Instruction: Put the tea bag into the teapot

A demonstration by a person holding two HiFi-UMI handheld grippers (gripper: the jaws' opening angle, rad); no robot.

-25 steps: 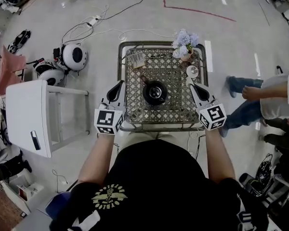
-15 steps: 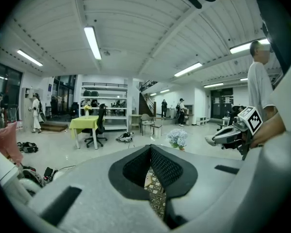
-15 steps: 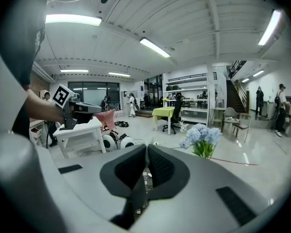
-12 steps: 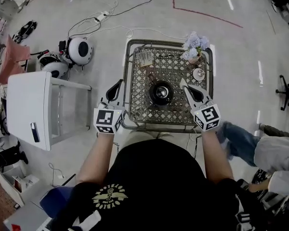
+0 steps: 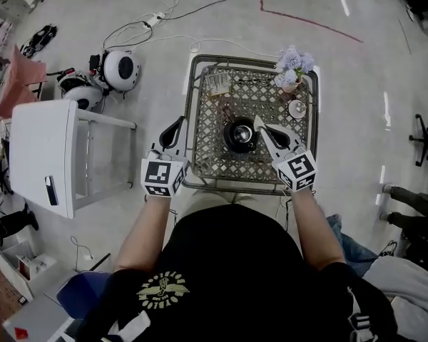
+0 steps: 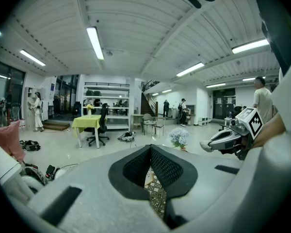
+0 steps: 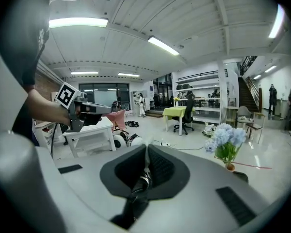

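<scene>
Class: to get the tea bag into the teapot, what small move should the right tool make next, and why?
Probably move the right tool past the teapot toward the tea bag and open it there. Its jaws are shut with nothing visible between them, beside the teapot, while the tea bag lies untouched near the far left corner of the table.

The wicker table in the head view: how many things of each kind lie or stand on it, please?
Black teapot: 1
Pot of flowers: 1
Small white round piece: 1
Paper packet: 1
Thin dark item, unclear: 1
Total: 5
</scene>
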